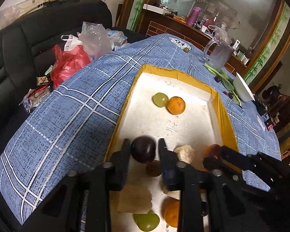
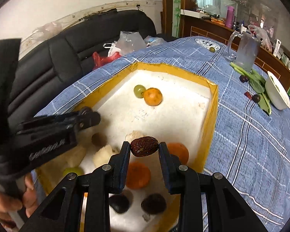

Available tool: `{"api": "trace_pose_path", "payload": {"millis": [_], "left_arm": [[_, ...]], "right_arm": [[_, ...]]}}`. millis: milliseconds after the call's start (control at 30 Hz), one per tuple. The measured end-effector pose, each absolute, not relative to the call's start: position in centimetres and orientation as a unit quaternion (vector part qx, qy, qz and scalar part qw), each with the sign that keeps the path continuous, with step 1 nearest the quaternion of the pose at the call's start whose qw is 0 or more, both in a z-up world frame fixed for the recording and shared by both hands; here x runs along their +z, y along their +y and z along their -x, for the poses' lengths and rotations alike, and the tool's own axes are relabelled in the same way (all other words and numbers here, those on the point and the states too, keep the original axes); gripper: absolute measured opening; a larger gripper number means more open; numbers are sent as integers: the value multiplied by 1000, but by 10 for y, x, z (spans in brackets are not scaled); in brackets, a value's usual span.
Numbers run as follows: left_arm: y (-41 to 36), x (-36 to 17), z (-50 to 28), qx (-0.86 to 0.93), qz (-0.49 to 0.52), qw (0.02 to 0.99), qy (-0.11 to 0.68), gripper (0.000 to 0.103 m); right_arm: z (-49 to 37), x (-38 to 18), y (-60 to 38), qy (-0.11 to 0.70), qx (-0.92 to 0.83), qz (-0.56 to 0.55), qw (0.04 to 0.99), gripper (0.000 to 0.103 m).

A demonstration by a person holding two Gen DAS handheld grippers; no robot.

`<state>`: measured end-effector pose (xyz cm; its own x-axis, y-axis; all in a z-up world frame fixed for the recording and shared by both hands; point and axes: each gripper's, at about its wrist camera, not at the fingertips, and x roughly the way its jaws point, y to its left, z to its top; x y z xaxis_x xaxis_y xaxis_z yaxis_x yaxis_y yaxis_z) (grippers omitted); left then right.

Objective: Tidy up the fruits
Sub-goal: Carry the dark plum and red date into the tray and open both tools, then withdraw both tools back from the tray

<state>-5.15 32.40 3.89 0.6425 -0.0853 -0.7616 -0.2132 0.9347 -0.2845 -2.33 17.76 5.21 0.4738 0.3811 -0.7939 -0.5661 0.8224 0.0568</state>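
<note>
A white foam box with a yellow taped rim [image 1: 137, 77] sits on the blue checked cloth. A green grape [image 1: 160, 100] and a mandarin [image 1: 176, 105] lie at its far end. More mandarins [image 2: 138, 175], dark plums [image 2: 119, 203], a grape and pale chunks lie at the near end. My left gripper [image 1: 144, 148] hangs over the box's near part with a dark plum [image 1: 143, 151] between its fingers; a thin gap shows at the right pad. My right gripper [image 2: 144, 148] is shut on a wrinkled red date [image 2: 144, 147] just above the box.
A glass mug [image 1: 220, 56], a white bowl [image 1: 243, 89], green leaves and loose dark plums [image 2: 243, 78] lie on the cloth at the far right. One grape [image 1: 186, 49] sits at the far edge. Plastic bags [image 1: 73, 60] and a black sofa lie to the left.
</note>
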Motion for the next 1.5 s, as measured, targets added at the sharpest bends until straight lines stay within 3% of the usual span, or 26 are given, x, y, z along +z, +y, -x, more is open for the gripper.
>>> {"api": "trace_pose_path", "payload": {"millis": [67,133,167,200,333,467,533,800,1500], "left_arm": [[325,40,55,24,189,889,416,43],[325,43,58,19,192,892,409,48],[324,44,60,17,194,892,407,54],[324,46,63,19,196,894,403,61],[325,56,80,30,198,902,383,64],[322,67,96,49,190,911,363,74],[314,73,106,64,173,918,351,76],[267,90,137,126,93,940,302,93],[202,96,167,99,29,946,306,97]], "right_arm": [[21,53,179,432,275,106,852,36],[21,56,179,425,272,105,857,53],[22,58,178,418,270,106,861,56],[24,60,178,413,268,107,864,58],[37,74,167,390,261,105,877,57],[59,86,143,366,245,91,893,59],[69,89,130,358,232,80,901,65],[99,92,75,353,187,12,917,68],[149,75,29,357,143,-11,923,74]]}}
